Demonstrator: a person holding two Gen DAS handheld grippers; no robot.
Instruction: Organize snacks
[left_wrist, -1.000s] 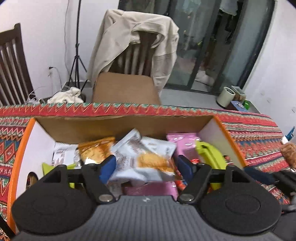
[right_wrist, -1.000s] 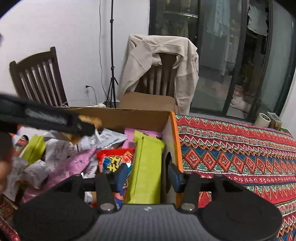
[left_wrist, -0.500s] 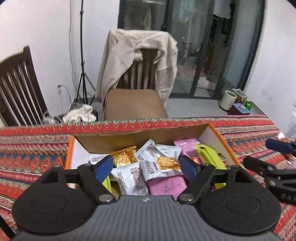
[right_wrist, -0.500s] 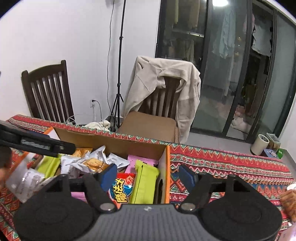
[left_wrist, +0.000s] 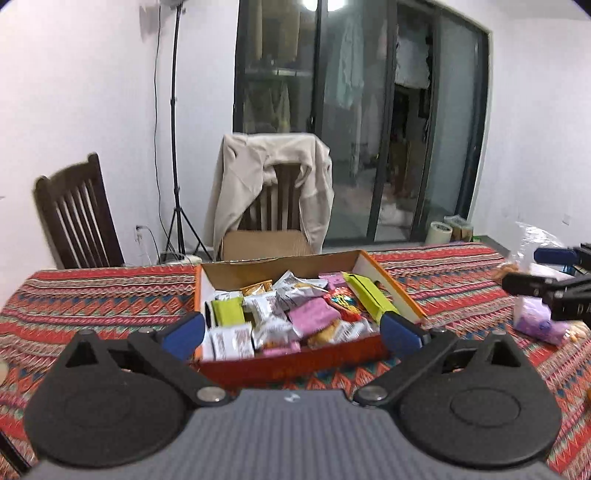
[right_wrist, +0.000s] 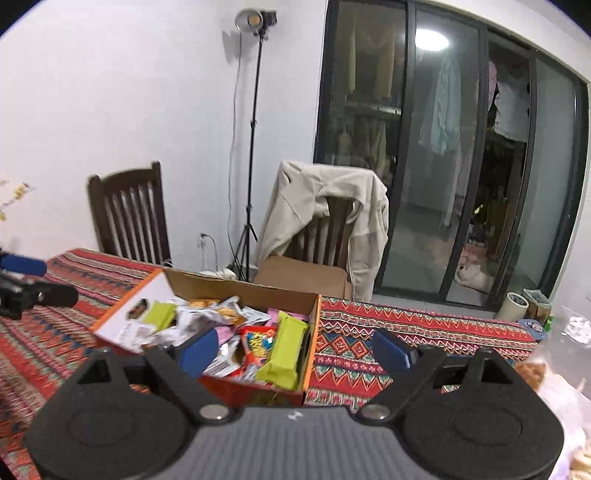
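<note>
A: Where are the snacks right now?

B: Mostly in the orange box (left_wrist: 310, 356) on the patterned desk (left_wrist: 92, 295) — packets piled loosely, with a long green packet (left_wrist: 369, 299) lying against the right wall, its long axis running front to back. More lie loose off to the right: a pale purple packet (left_wrist: 535, 319) and a clear bag (right_wrist: 561, 369).

A: And the tools?

B: The left tool (left_wrist: 291, 334) hangs above the box's near edge, its blue pads spread wide with nothing between them. The right tool (right_wrist: 295, 349) is likewise apart and empty, over the box's right wall.

A: So which one goes next?

B: I'd judge the right — the loose packets lie on its side, lower right of it, well apart from the left tool. It would have to swing right and down, away from the box.
</note>
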